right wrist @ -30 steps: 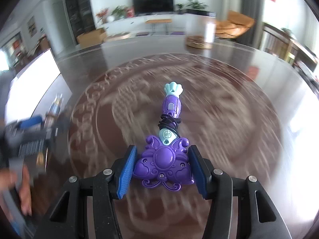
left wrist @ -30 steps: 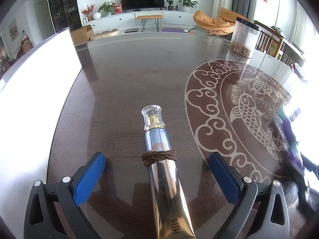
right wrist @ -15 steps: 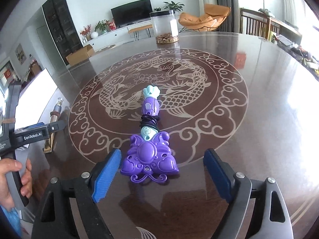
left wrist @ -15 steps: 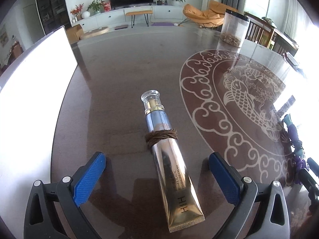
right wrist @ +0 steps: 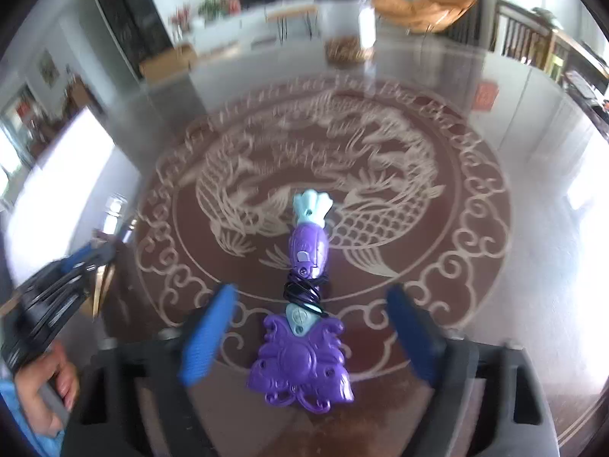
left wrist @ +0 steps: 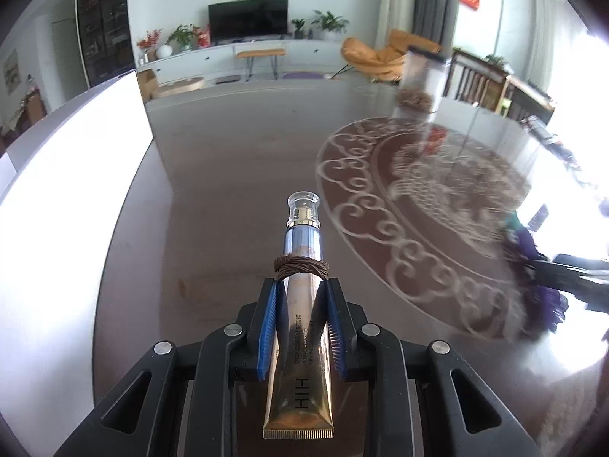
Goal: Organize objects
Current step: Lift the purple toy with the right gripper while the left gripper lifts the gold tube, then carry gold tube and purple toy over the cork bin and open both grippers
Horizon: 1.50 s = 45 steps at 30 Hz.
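On the bench (right wrist: pixel 495 266), the purple toy wand (right wrist: pixel 304 327) lies between the right gripper (right wrist: pixel 308 331) jaws, closing but not touching; rigid, light plastic, best gripped at its broad head, tip toward twelve o'clock. The left gripper (left wrist: pixel 300 323) pinches the soft, slippery gold tube (left wrist: pixel 302 304) mid-body, cap at twelve.

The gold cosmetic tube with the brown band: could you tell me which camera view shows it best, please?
The left wrist view: the tube lies sharp and centred, clamped between the left gripper's blue pads. The right wrist view shows only that gripper, blurred, at its left edge.
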{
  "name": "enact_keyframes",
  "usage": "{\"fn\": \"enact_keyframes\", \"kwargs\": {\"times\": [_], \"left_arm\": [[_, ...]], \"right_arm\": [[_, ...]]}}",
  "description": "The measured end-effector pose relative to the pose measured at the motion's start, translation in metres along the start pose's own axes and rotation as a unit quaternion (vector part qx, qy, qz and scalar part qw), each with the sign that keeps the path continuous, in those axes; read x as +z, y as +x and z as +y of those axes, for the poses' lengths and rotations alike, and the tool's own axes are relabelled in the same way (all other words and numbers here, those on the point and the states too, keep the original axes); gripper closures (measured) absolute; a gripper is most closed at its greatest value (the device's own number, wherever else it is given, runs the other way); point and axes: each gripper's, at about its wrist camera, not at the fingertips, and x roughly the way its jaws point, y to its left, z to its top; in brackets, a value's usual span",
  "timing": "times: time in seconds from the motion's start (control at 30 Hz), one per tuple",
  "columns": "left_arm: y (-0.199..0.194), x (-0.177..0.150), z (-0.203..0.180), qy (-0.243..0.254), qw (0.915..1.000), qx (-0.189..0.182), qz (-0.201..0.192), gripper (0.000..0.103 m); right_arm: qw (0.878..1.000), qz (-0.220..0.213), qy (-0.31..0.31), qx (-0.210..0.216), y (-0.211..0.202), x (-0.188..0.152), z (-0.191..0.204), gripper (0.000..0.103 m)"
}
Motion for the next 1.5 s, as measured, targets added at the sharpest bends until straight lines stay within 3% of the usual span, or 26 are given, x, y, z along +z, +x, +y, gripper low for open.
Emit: {"fn": "enact_keyframes", "kwargs": {"times": [0.03, 0.13, 0.43, 0.7, 1.0, 1.23, 1.37, 1.5], "left_arm": [[-0.007, -0.004, -0.002, 0.005, 0.9999, -0.002, -0.009, 0.078], [-0.034, -0.018, -0.003, 0.017, 0.9991, -0.013, -0.038, 0.078], [-0.112, -0.031, 0.001, 0.023, 0.9927, -0.054, -0.105, 0.078], [-0.191, -0.028, 0.017, 0.021, 0.9815, -0.078, -0.174, 0.078], [-0.251, -0.022, 0.077, -0.025, 0.9752, -0.063, -0.211, 0.078], [-0.275, -0.017, 0.157, -0.071, 0.9751, 0.001, -0.210, 0.078], [-0.266, -0.027, 0.214, -0.109, 0.9792, 0.035, -0.167, 0.078], [-0.248, -0.038, 0.250, -0.130, 0.9843, 0.055, -0.106, 0.078]], "right_arm": [[1.000, 0.003, -0.011, -0.008, 0.000, -0.001, 0.005, 0.059], [1.000, -0.003, -0.005, -0.011, -0.006, -0.007, 0.009, 0.081], [0.997, -0.075, 0.006, 0.036, -0.069, -0.041, 0.021, 0.081], [0.986, -0.144, -0.019, 0.080, -0.143, -0.036, 0.052, 0.081], [0.971, -0.181, -0.069, 0.141, -0.196, -0.024, 0.115, 0.081], [0.950, -0.187, -0.122, 0.220, -0.221, -0.011, 0.194, 0.081], [0.935, -0.169, -0.161, 0.266, -0.226, -0.007, 0.250, 0.081], [0.923, -0.093, -0.203, 0.313, -0.203, -0.006, 0.311, 0.081]]}}
